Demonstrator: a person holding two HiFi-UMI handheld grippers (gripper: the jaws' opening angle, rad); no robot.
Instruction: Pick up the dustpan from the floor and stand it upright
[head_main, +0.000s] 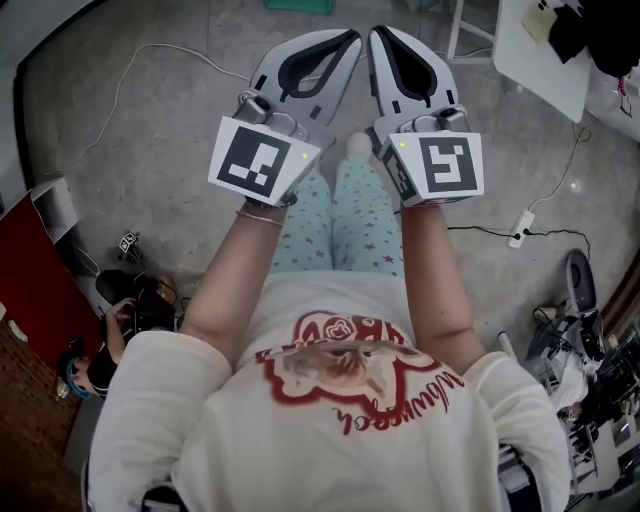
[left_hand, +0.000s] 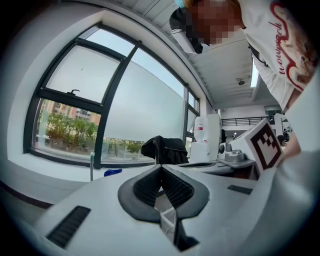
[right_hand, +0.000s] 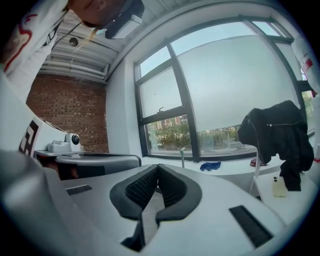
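**A:** Are the grippers holding anything?

**B:** No. The left gripper (head_main: 347, 42) and right gripper (head_main: 379, 38) both have their jaws pressed together on nothing, side by side.

**A:** And the dustpan?

**B:** It's in no view. The floor (head_main: 150, 120) beneath the grippers shows only cables. I can't tell whether it already stands upright.

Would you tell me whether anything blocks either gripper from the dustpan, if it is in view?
No dustpan is identifiable. The left gripper and right gripper are shut, empty, held over grey floor; a teal object is cut off at the top edge.
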